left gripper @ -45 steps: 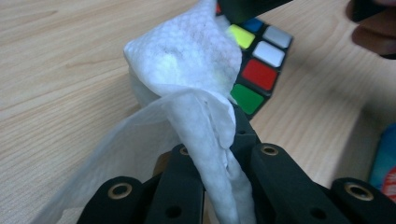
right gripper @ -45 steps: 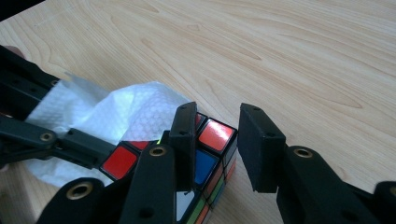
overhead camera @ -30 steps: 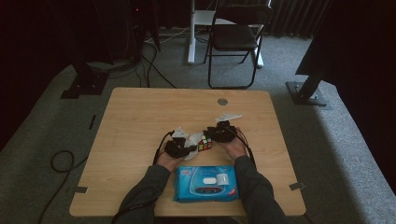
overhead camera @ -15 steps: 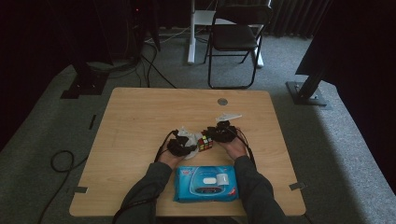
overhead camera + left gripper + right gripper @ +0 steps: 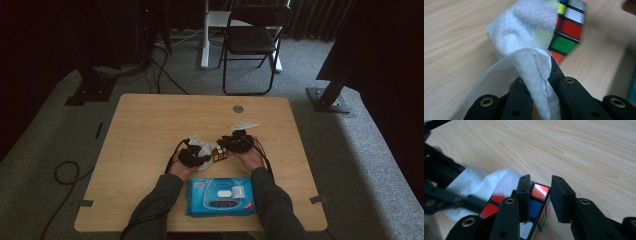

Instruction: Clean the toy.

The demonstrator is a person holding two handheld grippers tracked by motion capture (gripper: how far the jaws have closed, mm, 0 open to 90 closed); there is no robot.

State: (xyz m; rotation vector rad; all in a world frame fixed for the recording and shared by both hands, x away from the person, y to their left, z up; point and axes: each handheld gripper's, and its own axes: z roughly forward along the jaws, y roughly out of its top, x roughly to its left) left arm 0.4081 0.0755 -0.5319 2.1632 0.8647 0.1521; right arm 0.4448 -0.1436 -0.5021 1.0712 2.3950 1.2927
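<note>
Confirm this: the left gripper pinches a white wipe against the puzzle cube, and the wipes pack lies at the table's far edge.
Wrong on the pack. The high view shows the wipes pack at the near edge, between the person's forearms. The left gripper does pinch the white wipe against the puzzle cube.

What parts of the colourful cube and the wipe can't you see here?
- Left gripper view: the wipe covers much of the cube; the top edge cuts the cube off.
- Right gripper view: the right gripper hides the cube's middle.
- High view: the wipes pack print is too small to read.
</note>
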